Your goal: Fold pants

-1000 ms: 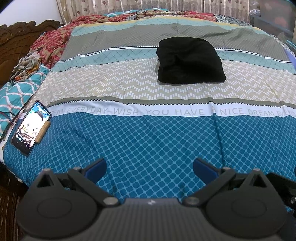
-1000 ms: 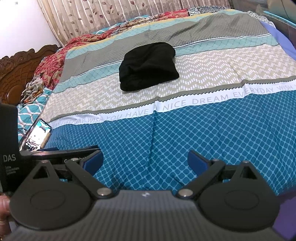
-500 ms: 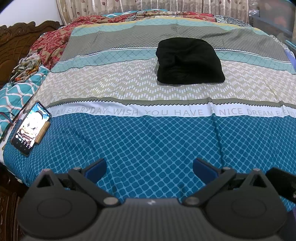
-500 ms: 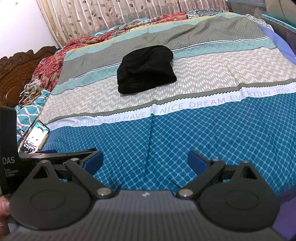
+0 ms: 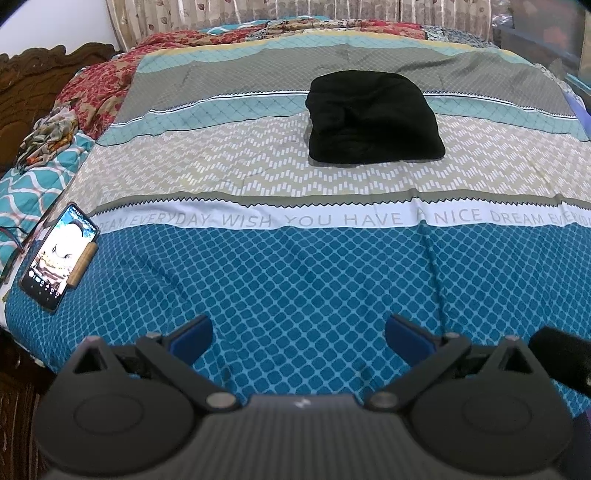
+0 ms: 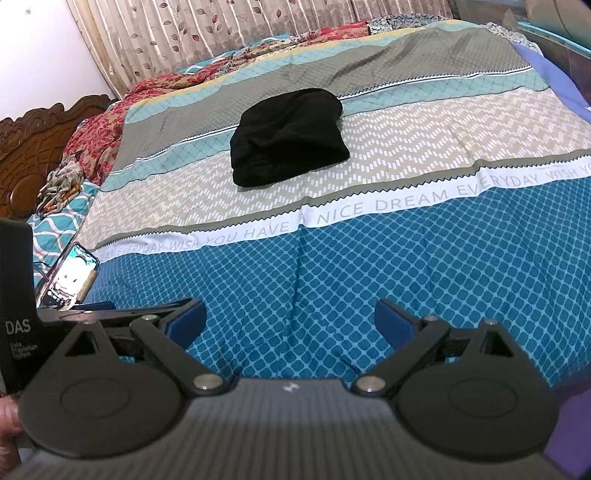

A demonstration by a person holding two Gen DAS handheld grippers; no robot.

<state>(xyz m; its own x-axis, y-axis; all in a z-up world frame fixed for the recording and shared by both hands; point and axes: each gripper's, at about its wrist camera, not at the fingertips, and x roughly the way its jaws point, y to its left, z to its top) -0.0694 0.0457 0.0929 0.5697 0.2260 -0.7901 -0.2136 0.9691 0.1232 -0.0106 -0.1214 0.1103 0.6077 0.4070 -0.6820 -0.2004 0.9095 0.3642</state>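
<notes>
The black pants point(image 5: 373, 118) lie folded in a compact bundle on the beige and grey stripes of the bedspread, far from both grippers; they also show in the right wrist view point(image 6: 288, 136). My left gripper point(image 5: 297, 334) is open and empty, low over the blue diamond part of the bedspread near the bed's front edge. My right gripper point(image 6: 290, 323) is open and empty over the same blue area. The left gripper's body shows at the left of the right wrist view point(image 6: 96, 308).
A lit phone point(image 5: 59, 254) lies at the bed's left front corner, also seen in the right wrist view point(image 6: 70, 277). A carved wooden headboard point(image 5: 33, 74), red patterned bedding point(image 5: 110, 74) and a crumpled cloth point(image 5: 48, 129) lie on the left. Curtains point(image 6: 221, 26) hang behind.
Both grippers stay open and empty. The views have shifted only slightly; the pants have not moved.
</notes>
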